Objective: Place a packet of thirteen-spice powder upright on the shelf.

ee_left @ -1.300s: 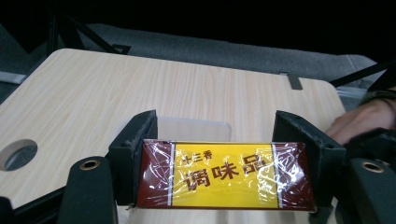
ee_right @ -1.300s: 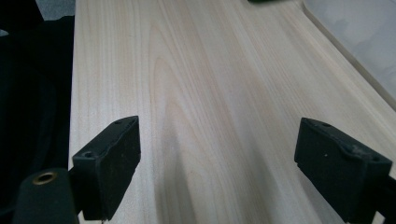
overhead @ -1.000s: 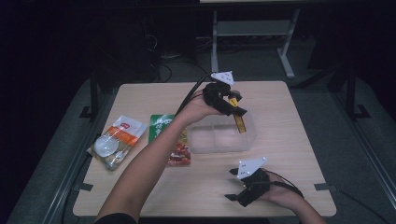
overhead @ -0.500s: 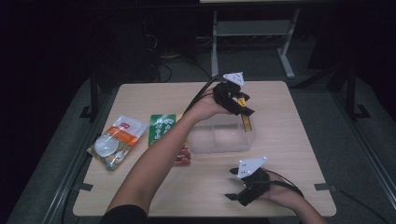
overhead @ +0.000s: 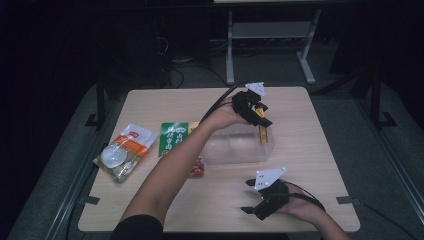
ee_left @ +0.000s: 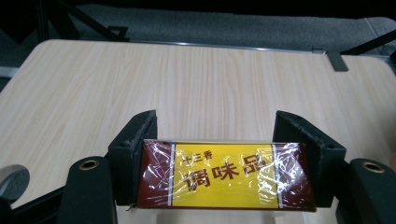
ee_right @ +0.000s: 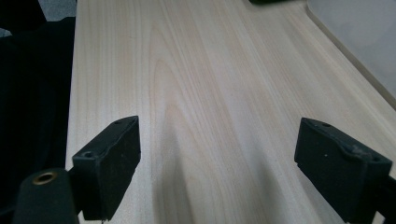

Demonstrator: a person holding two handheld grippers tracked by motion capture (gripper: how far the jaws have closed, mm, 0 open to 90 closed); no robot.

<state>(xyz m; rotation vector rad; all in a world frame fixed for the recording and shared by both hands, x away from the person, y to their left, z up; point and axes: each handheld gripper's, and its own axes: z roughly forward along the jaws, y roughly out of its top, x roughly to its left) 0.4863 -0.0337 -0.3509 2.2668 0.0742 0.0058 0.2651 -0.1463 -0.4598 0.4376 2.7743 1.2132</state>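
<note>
Left gripper (overhead: pixel 260 116) carried seasoning packet (ee_left: pixel 224 175) over bin (overhead: pixel 235 150).

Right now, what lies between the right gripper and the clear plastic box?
Bare tabletop: in the high view nothing sits between the right gripper and the clear plastic box.

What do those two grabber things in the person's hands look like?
Both are black. The left gripper and the right gripper each carry a pale grey three-cornered plate on top, and a black cable trails back from each. The fingers are chunky black blocks with rough, slightly worn pads, and brass-coloured ring fittings sit on the black parts just behind them. The forearms are bare, with a dark sleeve near the shoulder.
</note>
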